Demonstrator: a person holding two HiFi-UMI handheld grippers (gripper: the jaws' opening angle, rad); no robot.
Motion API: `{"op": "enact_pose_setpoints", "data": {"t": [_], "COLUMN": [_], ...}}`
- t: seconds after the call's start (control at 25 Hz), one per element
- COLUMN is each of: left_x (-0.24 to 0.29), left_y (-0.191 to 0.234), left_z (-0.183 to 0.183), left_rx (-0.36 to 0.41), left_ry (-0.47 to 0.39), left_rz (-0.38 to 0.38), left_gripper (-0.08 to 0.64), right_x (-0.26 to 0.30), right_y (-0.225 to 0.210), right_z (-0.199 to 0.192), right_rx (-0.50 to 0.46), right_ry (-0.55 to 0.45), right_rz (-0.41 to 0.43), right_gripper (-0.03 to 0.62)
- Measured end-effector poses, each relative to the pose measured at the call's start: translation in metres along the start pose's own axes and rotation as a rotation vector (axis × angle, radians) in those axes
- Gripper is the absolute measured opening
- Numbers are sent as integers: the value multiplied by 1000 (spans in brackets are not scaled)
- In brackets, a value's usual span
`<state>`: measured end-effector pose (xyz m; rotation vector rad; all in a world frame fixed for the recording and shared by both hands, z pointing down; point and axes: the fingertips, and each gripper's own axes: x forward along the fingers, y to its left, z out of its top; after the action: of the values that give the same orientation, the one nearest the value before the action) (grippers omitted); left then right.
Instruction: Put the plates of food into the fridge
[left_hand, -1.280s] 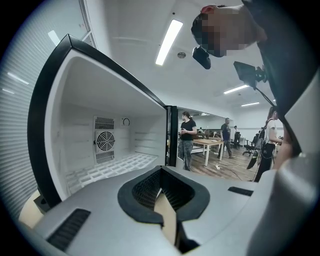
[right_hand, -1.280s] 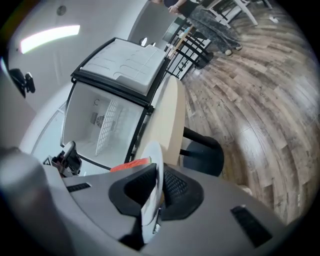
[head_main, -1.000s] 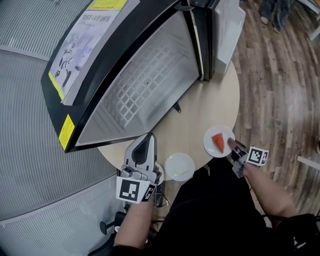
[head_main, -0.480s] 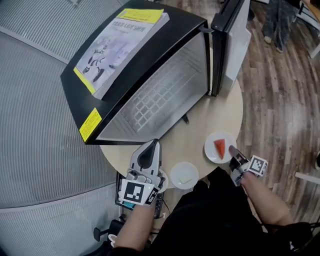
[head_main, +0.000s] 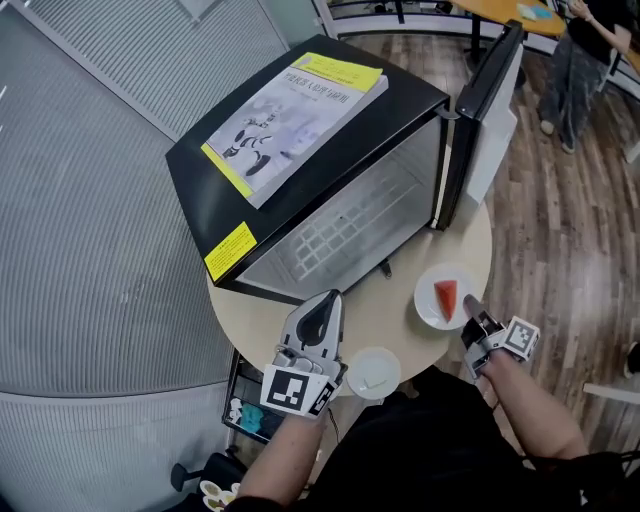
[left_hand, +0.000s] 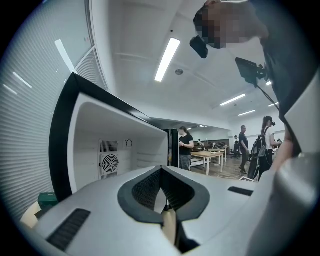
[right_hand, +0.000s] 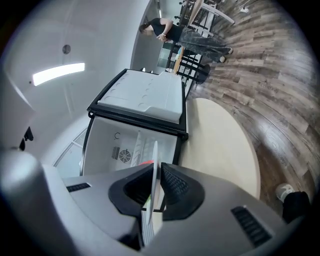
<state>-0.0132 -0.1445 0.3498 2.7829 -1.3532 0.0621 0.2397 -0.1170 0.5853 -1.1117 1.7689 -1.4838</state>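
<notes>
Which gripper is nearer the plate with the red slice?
Right. The right gripper is shut on the near rim of that plate. The left gripper is across the table, shut and empty, beside the other plate.

A red-wedge plate (head_main: 427, 300) and a pale-food plate (head_main: 364, 364) sit at the table (head_main: 390, 300) edge before the open black fridge (head_main: 350, 225).
</notes>
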Motion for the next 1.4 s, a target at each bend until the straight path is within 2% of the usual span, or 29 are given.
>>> {"op": "enact_pose_setpoints", "data": {"t": [0.72, 1.4], "left_x": [20, 30], "left_y": [14, 41], "left_z": [44, 50], "left_rx": [38, 39], "left_ry": [-92, -91], "left_rz": [60, 121], "left_gripper": [2, 2], "right_x": [76, 169], "right_y": [80, 114], "right_z": [49, 70], "right_rx": [11, 11], "right_ry": [-21, 5], "right_rz": [95, 116], "right_gripper": [28, 28]}}
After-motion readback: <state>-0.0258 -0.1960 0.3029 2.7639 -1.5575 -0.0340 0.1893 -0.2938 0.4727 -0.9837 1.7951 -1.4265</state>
